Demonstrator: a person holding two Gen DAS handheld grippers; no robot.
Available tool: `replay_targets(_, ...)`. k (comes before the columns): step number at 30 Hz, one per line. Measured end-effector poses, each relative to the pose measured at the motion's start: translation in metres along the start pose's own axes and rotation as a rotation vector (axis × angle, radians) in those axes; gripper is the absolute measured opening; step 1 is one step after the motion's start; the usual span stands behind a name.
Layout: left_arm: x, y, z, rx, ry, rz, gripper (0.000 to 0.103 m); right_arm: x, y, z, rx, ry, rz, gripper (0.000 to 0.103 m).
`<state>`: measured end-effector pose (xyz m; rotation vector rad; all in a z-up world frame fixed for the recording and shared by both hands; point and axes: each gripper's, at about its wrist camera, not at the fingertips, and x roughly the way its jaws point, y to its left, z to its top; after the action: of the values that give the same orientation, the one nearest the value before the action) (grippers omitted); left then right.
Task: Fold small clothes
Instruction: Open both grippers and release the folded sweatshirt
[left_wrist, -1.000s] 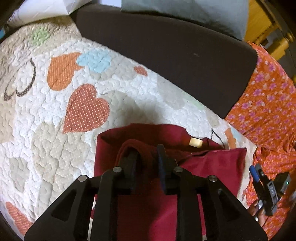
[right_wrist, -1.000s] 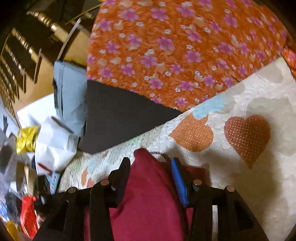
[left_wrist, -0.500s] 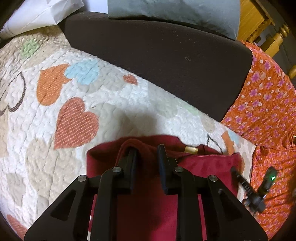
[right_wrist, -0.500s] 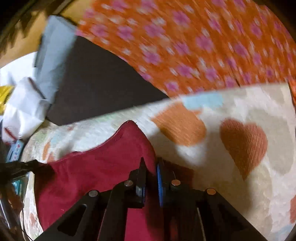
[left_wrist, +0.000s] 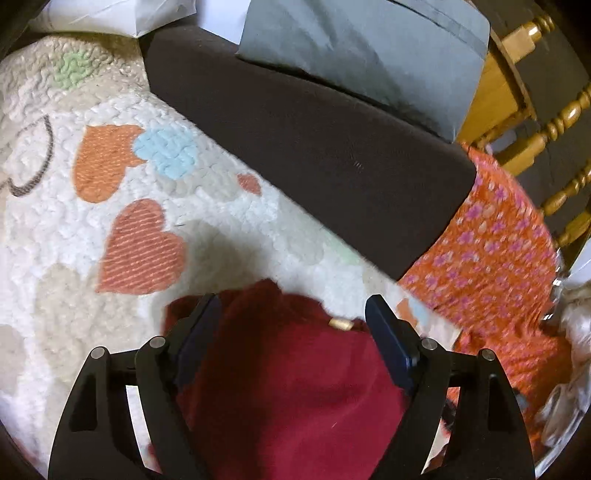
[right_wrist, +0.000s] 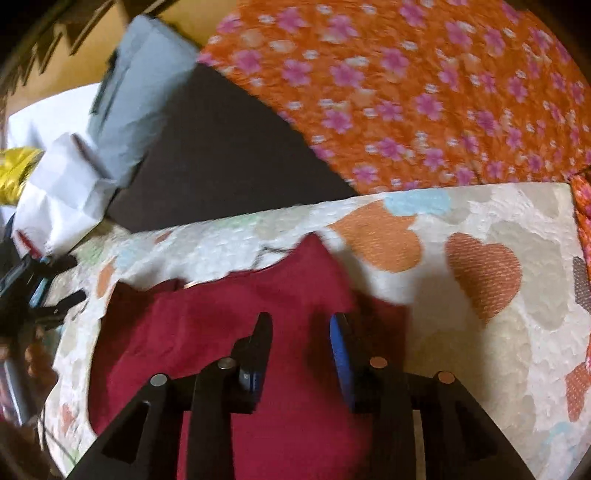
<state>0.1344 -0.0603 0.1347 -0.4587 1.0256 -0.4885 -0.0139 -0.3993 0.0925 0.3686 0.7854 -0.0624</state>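
Observation:
A small dark red garment (left_wrist: 295, 376) lies on a white quilt with heart patches (left_wrist: 74, 229). It has a small gold tag (left_wrist: 340, 324) near its far edge. My left gripper (left_wrist: 291, 314) is open, its jaws wide apart over the garment's far edge, holding nothing. In the right wrist view the same red garment (right_wrist: 207, 332) lies spread on the quilt (right_wrist: 480, 332). My right gripper (right_wrist: 301, 325) is open above the cloth, its jaws apart with nothing pinched. The left gripper (right_wrist: 26, 291) shows at the left edge of that view.
A dark brown cushion (left_wrist: 314, 147) borders the quilt's far side, with a grey pillow (left_wrist: 369, 48) on it. An orange floral cloth (left_wrist: 491, 266) lies to the right. Wooden bed rails (left_wrist: 546, 129) stand behind. White paper bags (right_wrist: 62, 192) sit at the left.
Both grippers were shut on the red garment half a second ago and have opened, letting it go. The garment now lies on the quilt.

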Motion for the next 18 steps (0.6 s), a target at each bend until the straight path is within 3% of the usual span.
replay_targets(3, -0.017, -0.001, -0.015, 0.069, 0.0, 0.123, 0.081, 0.005, 0.034, -0.006, -0.056, 0.015, 0.115, 0.031)
replay_targets(6, -0.024, 0.003, -0.039, 0.108, 0.032, 0.134, 0.081, 0.026, 0.074, -0.015, -0.132, 0.053, 0.165, 0.031)
replay_targets(8, -0.017, 0.004, -0.057, 0.139, 0.061, 0.184, 0.081, 0.044, 0.095, -0.021, -0.164, 0.07, 0.175, 0.031)
replay_targets(10, 0.001, 0.005, -0.068, 0.181, 0.061, 0.337, 0.081, 0.061, 0.107, -0.023, -0.154, 0.085, 0.178, 0.031)
replay_targets(12, 0.017, 0.015, -0.071, 0.186, 0.056, 0.413, 0.081, 0.079, 0.115, -0.021, -0.147, 0.096, 0.178, 0.031)
replay_targets(15, 0.033, 0.031, -0.069, 0.16, 0.092, 0.455, 0.081, 0.111, 0.125, -0.019, -0.143, 0.143, 0.116, 0.031)
replay_targets(18, 0.035, 0.051, -0.063, 0.075, 0.092, 0.427, 0.081, 0.136, 0.116, -0.014, -0.048, 0.144, 0.11, 0.031)
